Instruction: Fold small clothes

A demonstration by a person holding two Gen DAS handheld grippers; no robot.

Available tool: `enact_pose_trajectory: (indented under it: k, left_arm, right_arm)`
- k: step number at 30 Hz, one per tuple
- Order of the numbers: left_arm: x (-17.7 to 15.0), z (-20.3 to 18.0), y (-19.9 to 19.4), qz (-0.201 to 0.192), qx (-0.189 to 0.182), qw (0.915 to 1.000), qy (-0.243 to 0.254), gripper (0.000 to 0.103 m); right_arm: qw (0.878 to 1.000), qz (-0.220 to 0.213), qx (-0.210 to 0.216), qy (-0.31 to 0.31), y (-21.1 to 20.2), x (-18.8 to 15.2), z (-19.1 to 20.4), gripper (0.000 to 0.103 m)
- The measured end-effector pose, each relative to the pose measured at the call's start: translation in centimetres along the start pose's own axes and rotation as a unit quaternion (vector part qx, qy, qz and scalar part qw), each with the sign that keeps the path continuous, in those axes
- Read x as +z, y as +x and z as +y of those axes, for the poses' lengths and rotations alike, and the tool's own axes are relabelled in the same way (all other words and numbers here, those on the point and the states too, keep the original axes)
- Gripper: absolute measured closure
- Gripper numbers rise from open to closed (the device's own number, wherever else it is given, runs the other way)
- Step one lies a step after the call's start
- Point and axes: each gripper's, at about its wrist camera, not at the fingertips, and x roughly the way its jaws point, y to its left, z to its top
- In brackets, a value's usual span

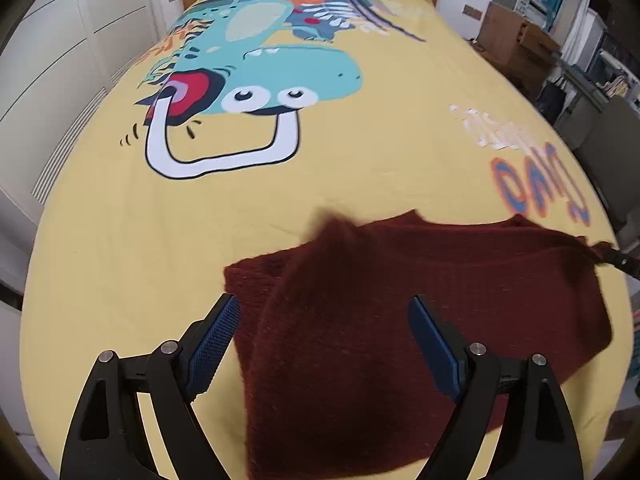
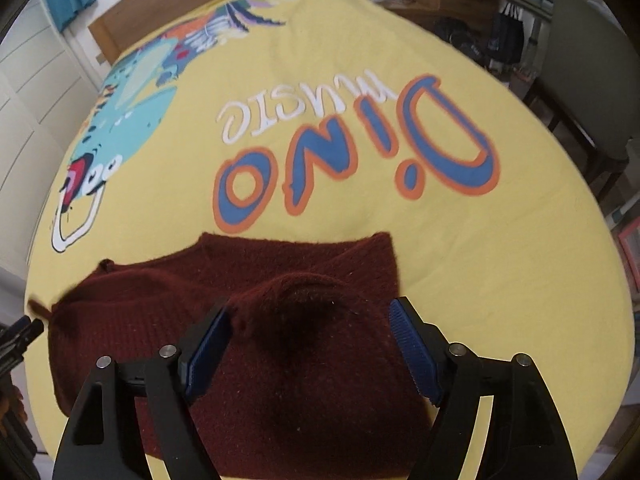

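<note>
While spread across the near part of the yellow dinosaur-print bedsheet (image 1: 120,240), the dark red knitted sweater (image 1: 360,320) is gripped by nothing: the left gripper (image 1: 324,320) and right gripper (image 2: 310,322) are held wide open above it.

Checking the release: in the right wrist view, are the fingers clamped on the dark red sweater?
No, the right gripper stands open, the sweater lying loose between its fingers.

Each black plastic hand-held gripper, left (image 1: 324,336) and right (image 2: 310,340), has angular open-framed fingers, silver pivot screws and ribbed blue pads (image 1: 214,342).
</note>
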Motion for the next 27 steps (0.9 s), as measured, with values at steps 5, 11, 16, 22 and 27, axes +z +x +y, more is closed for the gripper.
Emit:
enact_pose_trajectory:
  k: [5, 11, 16, 22, 27]
  left_arm:
    - [-1.3, -2.2, -2.1, -0.037, -0.016, 0.9987, 0.03, 0.001]
    - [-4.6, -6.0, -1.7, -0.065, -0.038, 0.9955, 0.056, 0.001]
    - [-7.8, -7.6, 2.5, -0.023, -0.06, 0.9966, 0.052, 0.001]
    - [-10.3, -6.0, 5.3, 0.01, -0.035, 0.9978, 0.056, 0.001]
    - [-10.6, -3.2, 5.0, 0.014, -0.04, 0.9984, 0.037, 0.001]
  right_arm:
    - [0.998, -0.03, 0.01, -0.059, -2.5, -1.8, 2.4, 0.0]
    - [0.986, -0.071, 0.013, -0.152, -3.2, -6.8, 7.9, 0.0]
    - [0.983, -0.06, 0.016, -0.174, -0.6, -11.2, 10.8, 0.0]
    - [0.981, -0.03, -0.016, -0.192, 3.5, -14.3, 10.9, 0.001]
    - [0.985, -0.029, -0.015, -0.17, 3.7, -13.9, 8.3, 0.001]
